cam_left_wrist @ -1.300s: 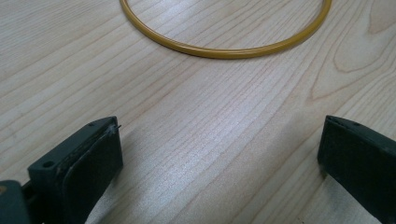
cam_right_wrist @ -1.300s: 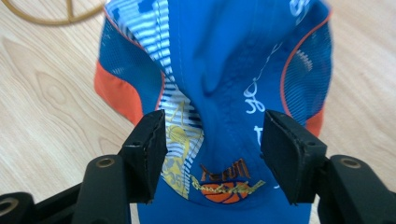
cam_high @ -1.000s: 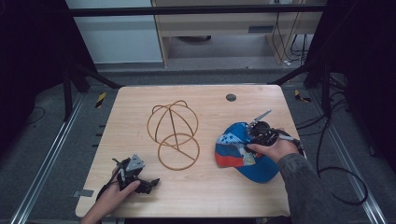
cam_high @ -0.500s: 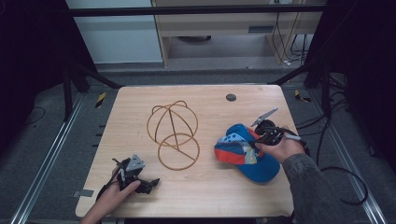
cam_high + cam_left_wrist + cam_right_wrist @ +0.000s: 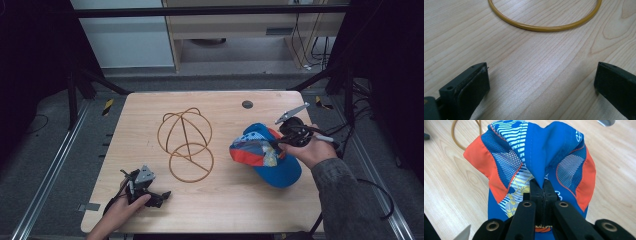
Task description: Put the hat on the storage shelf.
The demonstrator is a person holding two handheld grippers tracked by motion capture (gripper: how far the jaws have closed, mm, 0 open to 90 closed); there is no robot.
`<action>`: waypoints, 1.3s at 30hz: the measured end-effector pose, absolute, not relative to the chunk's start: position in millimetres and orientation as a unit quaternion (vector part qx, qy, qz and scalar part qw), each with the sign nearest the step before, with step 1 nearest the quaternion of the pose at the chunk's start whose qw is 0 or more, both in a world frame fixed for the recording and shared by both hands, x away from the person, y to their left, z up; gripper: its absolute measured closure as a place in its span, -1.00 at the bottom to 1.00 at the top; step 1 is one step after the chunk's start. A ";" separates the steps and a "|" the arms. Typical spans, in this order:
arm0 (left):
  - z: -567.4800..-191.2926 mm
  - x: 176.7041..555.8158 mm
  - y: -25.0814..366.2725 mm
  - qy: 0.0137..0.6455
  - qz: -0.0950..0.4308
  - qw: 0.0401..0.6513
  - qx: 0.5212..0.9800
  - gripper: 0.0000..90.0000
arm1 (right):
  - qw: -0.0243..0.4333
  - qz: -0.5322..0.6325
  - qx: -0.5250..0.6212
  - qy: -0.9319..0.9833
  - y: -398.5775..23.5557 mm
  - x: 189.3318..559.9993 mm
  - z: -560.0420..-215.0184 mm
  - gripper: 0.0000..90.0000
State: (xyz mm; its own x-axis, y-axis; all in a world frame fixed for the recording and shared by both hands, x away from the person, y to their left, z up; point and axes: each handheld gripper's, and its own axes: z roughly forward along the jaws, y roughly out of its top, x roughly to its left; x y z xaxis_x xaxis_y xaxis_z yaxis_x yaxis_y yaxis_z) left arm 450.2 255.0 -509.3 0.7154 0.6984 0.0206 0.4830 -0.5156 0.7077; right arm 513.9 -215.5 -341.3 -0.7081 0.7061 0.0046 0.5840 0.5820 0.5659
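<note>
Your cap (image 5: 267,157), blue with orange side panels and mesh, hangs at the right side of the desk (image 5: 230,207), with its lower edge close to the wood or resting on it. The right tongs (image 5: 543,185) are pressed together on a fold of blue fabric at the crown, so the whole cap hangs from that one pinch. That is the weak spot: the fabric is thin and slick-looking, and if you swing or jerk it could slide out and drop. The wire cap stand (image 5: 186,142) sits near the middle of the desk, just left of the cap; it looks light, so a brushing brim could likely tip or push it. Your left tongs (image 5: 541,82) rest spread wide and empty at the near left, just short of the stand's base ring, not steadying it.
</note>
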 end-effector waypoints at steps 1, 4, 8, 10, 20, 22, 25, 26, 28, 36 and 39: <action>-509.3 450.2 255.0 0.345 0.153 0.351 0.857 -1.00 | 0.112 0.276 0.365 0.882 -215.9 514.1 -338.4 1.00; -509.4 450.1 254.8 0.346 0.153 0.353 0.856 -1.00 | 0.117 0.280 0.364 0.880 -217.0 514.9 -331.7 1.00; -509.6 450.0 254.5 0.347 0.154 0.354 0.855 -1.00 | 0.121 0.284 0.365 0.879 -218.6 514.6 -326.9 1.00; -509.6 450.0 254.5 0.347 0.154 0.354 0.855 -1.00 | 0.122 0.288 0.365 0.877 -220.0 514.0 -323.0 1.00; -509.5 450.2 254.7 0.346 0.155 0.354 0.855 -1.00 | 0.145 0.311 0.355 0.870 -219.8 513.0 -290.2 1.00; -509.5 450.2 254.7 0.346 0.155 0.354 0.855 -1.00 | 0.148 0.314 0.352 0.869 -218.6 513.2 -285.8 1.00; -509.5 450.2 254.7 0.346 0.155 0.354 0.855 -1.00 | 0.155 0.319 0.349 0.868 -216.5 514.0 -278.9 1.00; -509.5 450.2 254.7 0.346 0.155 0.354 0.855 -1.00 | 0.156 0.321 0.349 0.867 -215.8 514.1 -276.8 1.00; -509.5 450.2 254.7 0.346 0.155 0.354 0.855 -1.00 | 0.159 0.326 0.348 0.864 -214.3 513.9 -272.7 1.00; -509.4 449.9 254.7 0.347 0.155 0.353 0.855 -1.00 | 0.180 0.355 0.328 0.857 -201.0 515.3 -244.3 1.00; -509.2 449.9 254.7 0.347 0.154 0.352 0.855 -1.00 | 0.188 0.370 0.319 0.852 -195.3 515.1 -230.8 1.00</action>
